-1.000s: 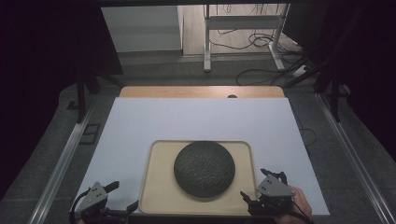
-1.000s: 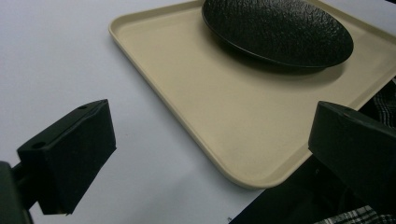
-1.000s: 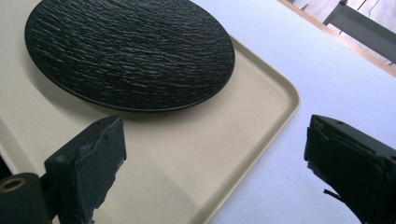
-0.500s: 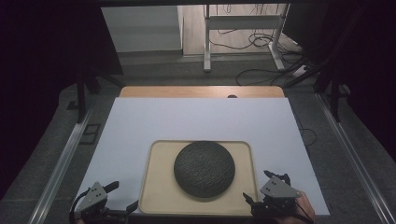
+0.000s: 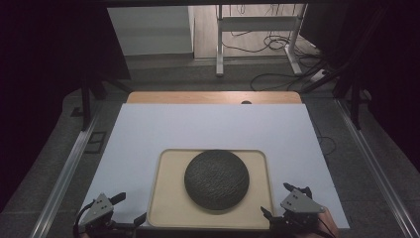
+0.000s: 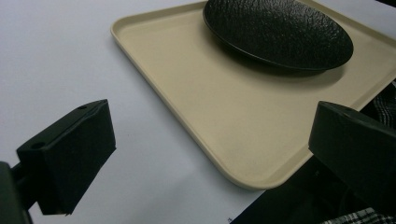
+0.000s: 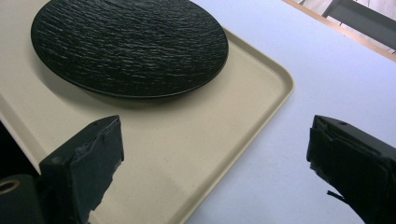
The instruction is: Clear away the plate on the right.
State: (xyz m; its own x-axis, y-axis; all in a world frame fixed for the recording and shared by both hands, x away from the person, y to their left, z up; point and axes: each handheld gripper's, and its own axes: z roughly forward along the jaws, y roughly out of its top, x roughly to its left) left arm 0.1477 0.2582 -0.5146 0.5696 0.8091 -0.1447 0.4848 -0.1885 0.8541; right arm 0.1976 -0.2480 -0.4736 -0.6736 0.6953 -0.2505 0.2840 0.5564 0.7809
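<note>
Since a second ago the right gripper (image 5: 285, 201) has drawn back toward the near edge, slipping lower and a little to the right; the left gripper (image 5: 130, 207) sits where it was, and the tray (image 5: 170, 208) and plate (image 5: 216, 179) have not shifted.

Both grippers have their jaws spread wide apart and hold nothing. In the left gripper view (image 6: 205, 154) the tray's near corner lies between the jaws, with the plate (image 6: 280, 32) farther off at 1 o'clock. In the right gripper view (image 7: 215, 158) the tray's edge (image 7: 261, 121) runs between the jaws, and the plate (image 7: 130, 46) lies at 11 o'clock.

The black, rough-textured plate rests in the middle of the beige tray, which sits at the 6 o'clock side of the white table sheet (image 5: 208, 126), its near rim just at the table's front edge. Bare tray shows all around the plate. From 9 through 12 to 3 o'clock the white sheet lies open.

A wooden strip (image 5: 213, 97) borders the sheet at 12 o'clock. Beyond it are grey floor, cables (image 5: 277, 79) and a metal table frame (image 5: 257, 29); metal rails (image 5: 64, 173) run along both sides.
</note>
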